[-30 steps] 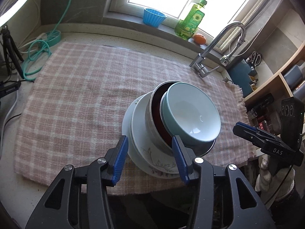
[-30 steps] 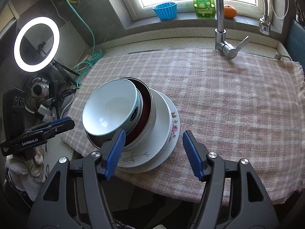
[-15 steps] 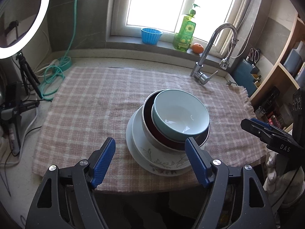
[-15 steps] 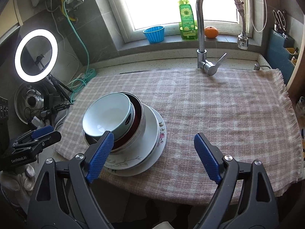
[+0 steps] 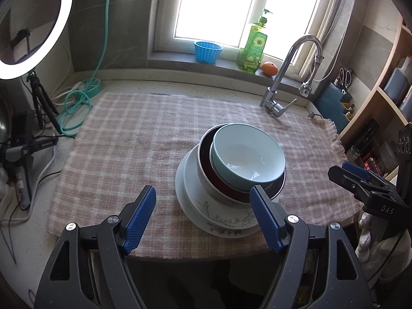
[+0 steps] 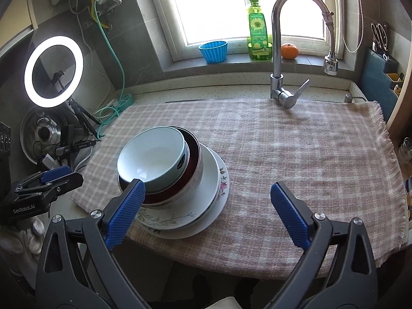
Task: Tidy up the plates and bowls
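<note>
- Centrally, a pale blue bowl [image 5: 248, 155] sits nested inside a dark red-lined metal bowl [image 5: 216, 180], leaning toward one side of it rather than sitting centred.
- Both bowls rest on a white plate [image 5: 191, 180], which lies on a floral plate [image 5: 226, 225] with flower sprigs along its near rim.
- That whole stack stands on a pink checked cloth [image 5: 123, 141] spread over the counter, close to the cloth's near edge.
- Left gripper [image 5: 203, 216] hovers at the near edge of the cloth with its blue fingers spread wide and nothing between them; its right finger overlaps the near rim of the stack in the left wrist view, though contact cannot be told.
- Right gripper [image 6: 207, 211] is opening, its fingers very wide apart and gripping nothing; the stack's near right part shows in the gap, and the left finger overlaps the bowls' near rims.
- Far behind the cloth a chrome faucet [image 6: 276, 51] rises beside the windowsill.
- On the sill stand a blue cup [image 6: 213, 51], a green soap bottle [image 6: 257, 31] and an orange [image 6: 289, 50].
- At far left a ring light [image 6: 53, 70] glows.
</note>
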Demonstrator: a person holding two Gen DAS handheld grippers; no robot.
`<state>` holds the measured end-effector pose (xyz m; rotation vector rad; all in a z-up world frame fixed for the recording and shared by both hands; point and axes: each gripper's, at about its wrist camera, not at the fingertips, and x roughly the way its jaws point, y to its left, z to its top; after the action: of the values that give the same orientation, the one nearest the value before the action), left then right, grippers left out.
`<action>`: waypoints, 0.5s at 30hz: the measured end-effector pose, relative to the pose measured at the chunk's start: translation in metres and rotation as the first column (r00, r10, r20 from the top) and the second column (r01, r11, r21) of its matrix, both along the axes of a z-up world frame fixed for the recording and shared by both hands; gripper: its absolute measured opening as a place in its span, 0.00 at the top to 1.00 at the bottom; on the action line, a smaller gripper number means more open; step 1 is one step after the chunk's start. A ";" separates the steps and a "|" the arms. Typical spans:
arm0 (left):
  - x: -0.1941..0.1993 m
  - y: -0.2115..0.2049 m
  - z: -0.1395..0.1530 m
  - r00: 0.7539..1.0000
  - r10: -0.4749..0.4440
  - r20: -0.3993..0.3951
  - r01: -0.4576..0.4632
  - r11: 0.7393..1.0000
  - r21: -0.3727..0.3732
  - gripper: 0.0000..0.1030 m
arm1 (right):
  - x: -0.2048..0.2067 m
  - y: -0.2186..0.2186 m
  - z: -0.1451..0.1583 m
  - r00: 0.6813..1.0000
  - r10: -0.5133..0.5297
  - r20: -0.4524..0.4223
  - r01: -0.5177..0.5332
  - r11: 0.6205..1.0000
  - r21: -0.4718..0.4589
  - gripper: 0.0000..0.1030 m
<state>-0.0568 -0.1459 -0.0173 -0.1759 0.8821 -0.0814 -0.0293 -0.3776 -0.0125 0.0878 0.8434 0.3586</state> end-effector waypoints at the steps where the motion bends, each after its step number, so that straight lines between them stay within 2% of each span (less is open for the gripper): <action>1: 0.000 0.000 0.000 1.000 -0.001 0.000 0.001 1.000 0.000 0.27 | 0.000 0.002 0.000 1.000 0.002 -0.003 -0.002 1.000 0.001 0.03; 15: 0.004 0.002 0.001 1.000 -0.005 0.001 0.005 1.000 0.000 0.27 | 0.001 0.008 0.002 1.000 -0.004 0.002 0.004 1.000 0.002 0.03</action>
<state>-0.0526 -0.1435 -0.0166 -0.1733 0.8812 -0.0858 -0.0286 -0.3696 -0.0108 0.0910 0.8410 0.3555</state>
